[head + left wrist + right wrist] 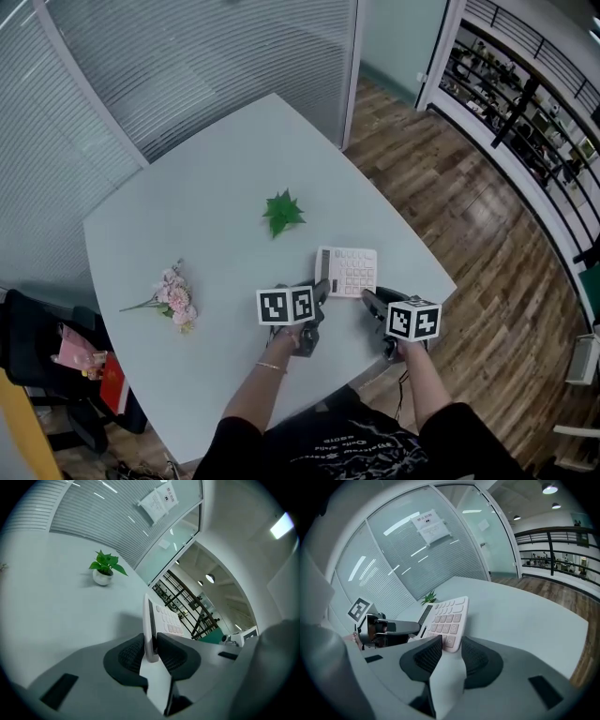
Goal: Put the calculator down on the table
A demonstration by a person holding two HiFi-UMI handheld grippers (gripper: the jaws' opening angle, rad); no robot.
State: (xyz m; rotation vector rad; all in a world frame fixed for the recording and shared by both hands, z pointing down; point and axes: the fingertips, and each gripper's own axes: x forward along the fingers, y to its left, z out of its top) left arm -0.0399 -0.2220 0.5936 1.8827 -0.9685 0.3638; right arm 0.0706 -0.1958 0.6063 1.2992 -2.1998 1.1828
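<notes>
A white calculator with pale pink keys is held low over the pale table, near its front right corner. My left gripper is shut on its left edge, which runs thin and upright between the pads in the left gripper view. My right gripper is shut on the near right corner, and the keys face up in the right gripper view. Whether the calculator touches the table I cannot tell. The left gripper also shows in the right gripper view.
A small green plant in a white pot stands beyond the calculator. A pink flower bunch lies at the table's left. The table's edge and wooden floor are close on the right. A dark chair with a bag stands at left.
</notes>
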